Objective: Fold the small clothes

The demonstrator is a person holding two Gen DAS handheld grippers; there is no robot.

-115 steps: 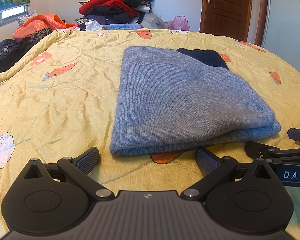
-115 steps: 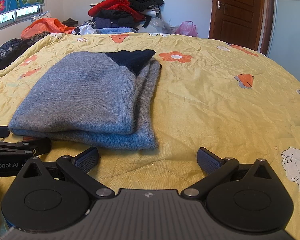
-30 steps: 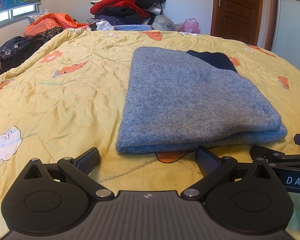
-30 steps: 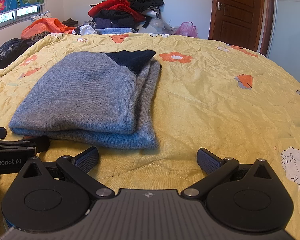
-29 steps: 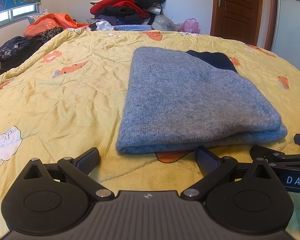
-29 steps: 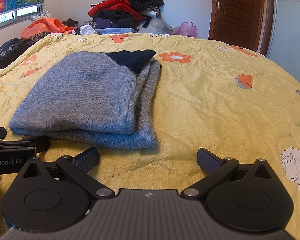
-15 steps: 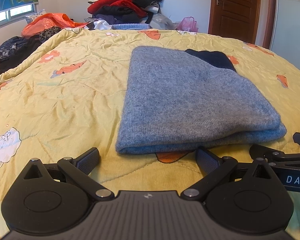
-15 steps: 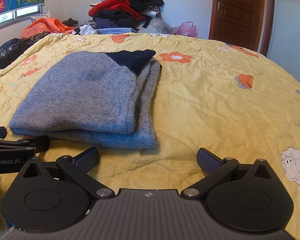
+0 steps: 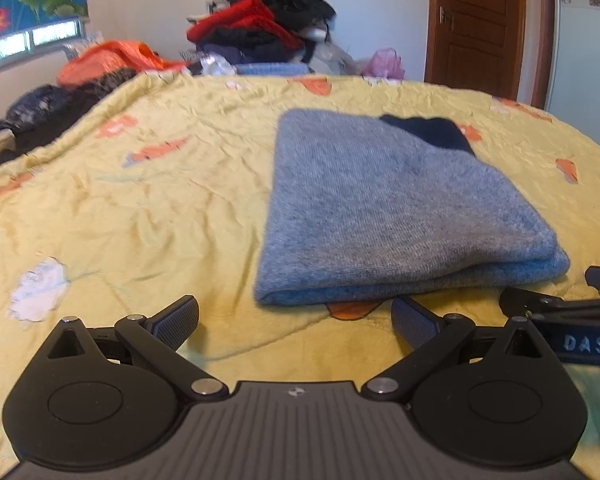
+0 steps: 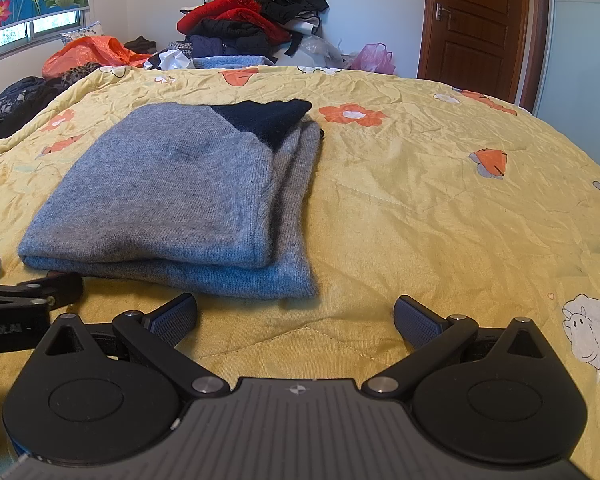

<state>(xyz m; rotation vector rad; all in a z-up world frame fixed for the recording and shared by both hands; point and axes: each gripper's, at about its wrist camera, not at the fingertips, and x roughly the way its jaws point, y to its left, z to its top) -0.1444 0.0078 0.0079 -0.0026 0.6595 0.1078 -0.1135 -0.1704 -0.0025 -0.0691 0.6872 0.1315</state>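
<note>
A grey-blue knit garment [image 9: 392, 208] with a dark navy part [image 9: 432, 130] at its far end lies folded flat on the yellow quilt [image 9: 148, 184]. It also shows in the right wrist view [image 10: 180, 196]. My left gripper [image 9: 296, 316] is open and empty, just short of the garment's near edge. My right gripper [image 10: 296, 316] is open and empty, near the garment's near right corner. Each gripper shows at the edge of the other's view.
A pile of red and black clothes [image 10: 252, 20] stands past the far edge of the bed. Orange fabric [image 10: 88, 54] and dark clothes [image 10: 16, 100] lie at the left. A brown door [image 10: 476, 24] is at the back right.
The left wrist view has shifted slightly and is blurred; the garment sits a little further right in it. The right gripper and the garment have not moved.
</note>
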